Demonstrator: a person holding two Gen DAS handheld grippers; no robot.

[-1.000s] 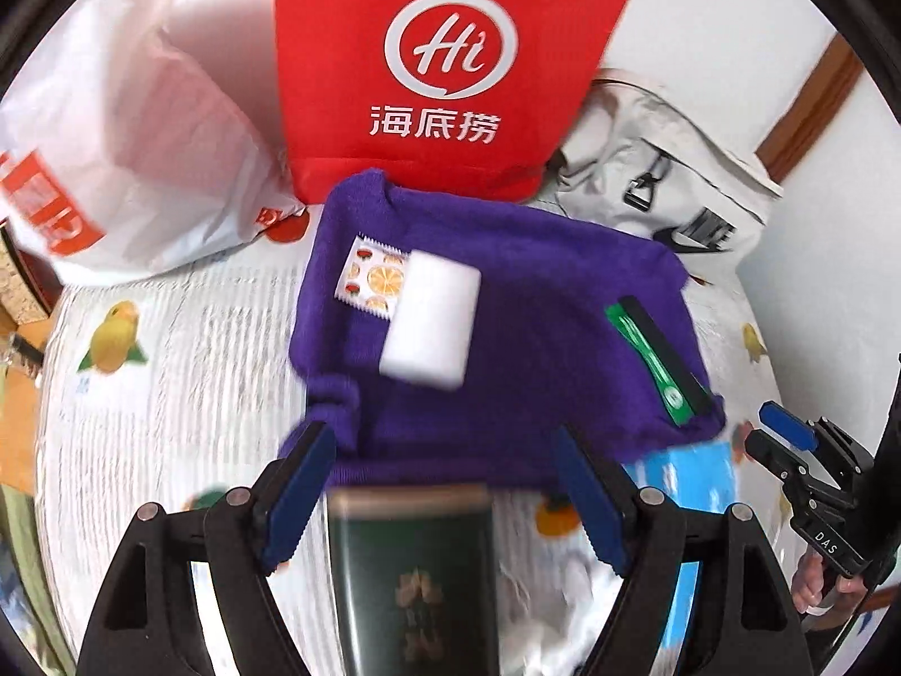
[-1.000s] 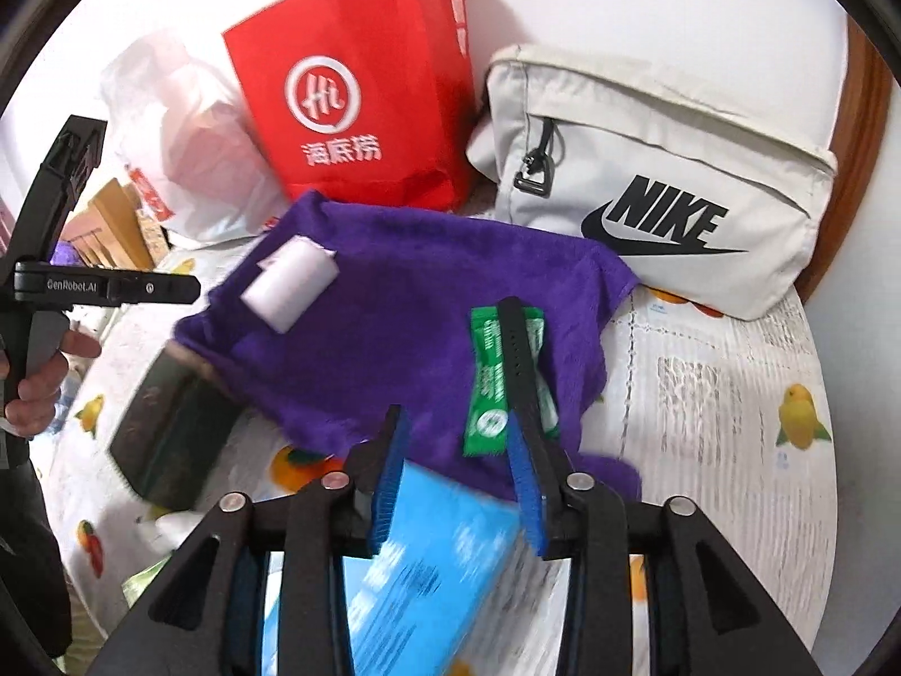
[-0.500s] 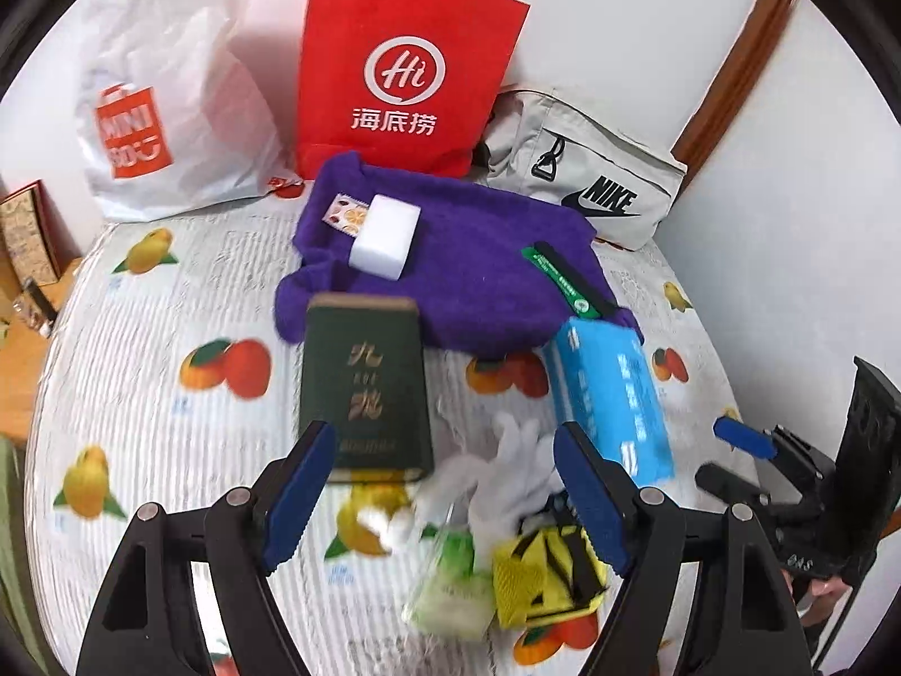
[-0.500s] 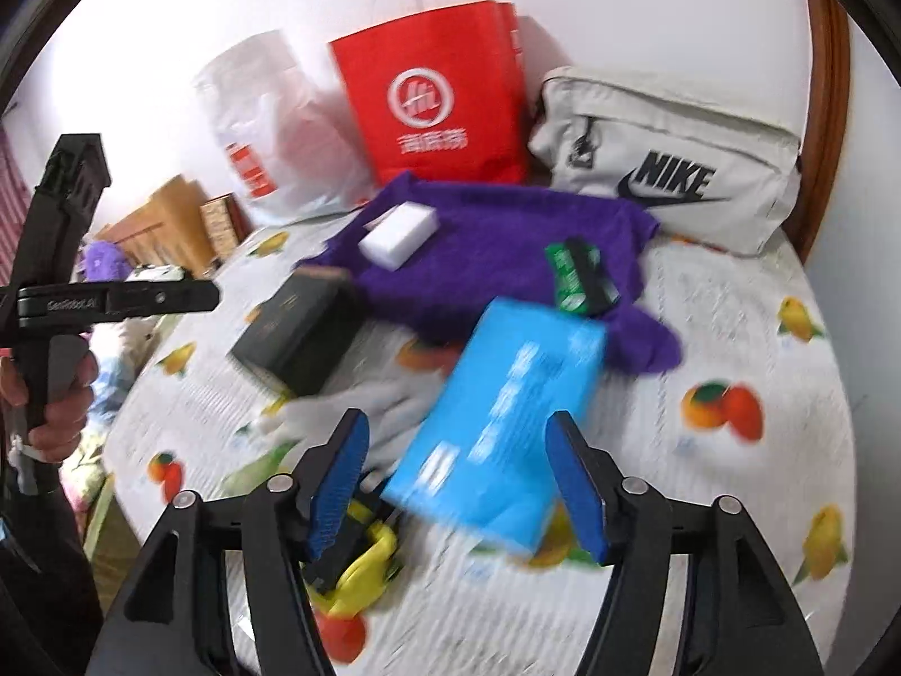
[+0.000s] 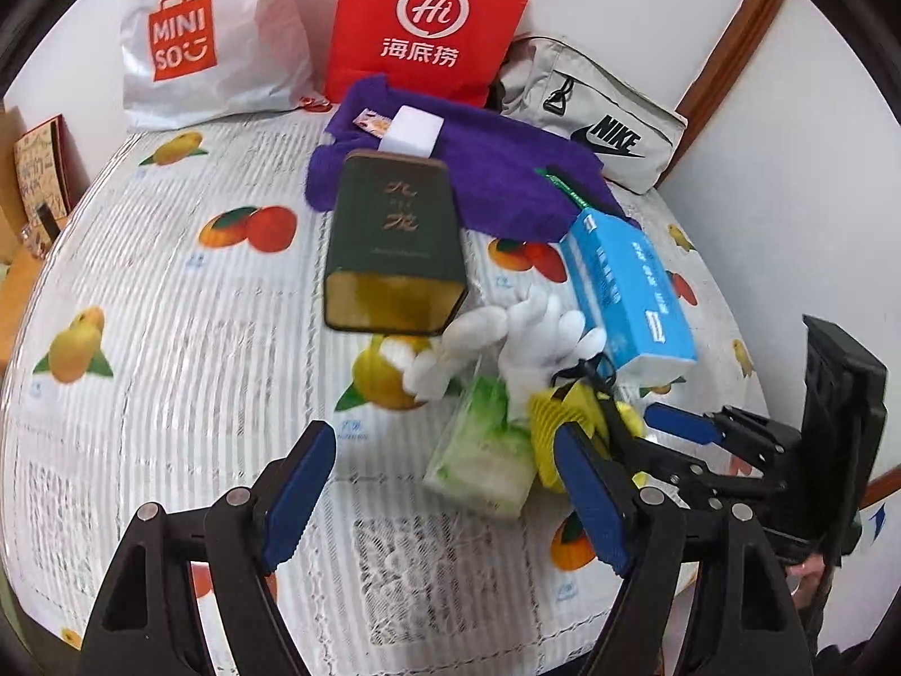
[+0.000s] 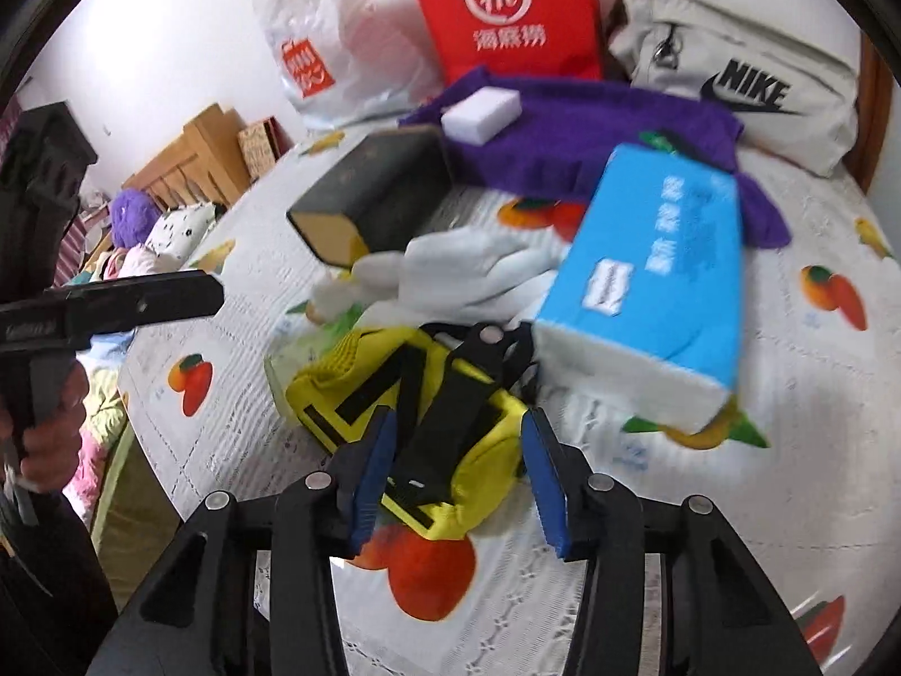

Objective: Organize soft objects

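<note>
Right gripper (image 6: 459,470): spread, fingers either side of the yellow pouch (image 6: 405,411)
Left gripper (image 5: 445,501): spread, holding nothing, above the bedspread (image 5: 169,366)

Bare cloth (image 5: 169,394) along the surface's left edge gives free passage. The tin (image 5: 394,242), gloves (image 5: 529,338) and blue box (image 5: 625,293) block the centre.

Left wrist view: from above the near edge of the bed (image 5: 169,394), facing the wall, well back from the pile. Right wrist view: low and close over the yellow pouch (image 6: 450,422), angled the same way. Shared by both: dark box (image 5: 394,236), blue pack (image 6: 653,281), red bag (image 5: 428,17).
</note>
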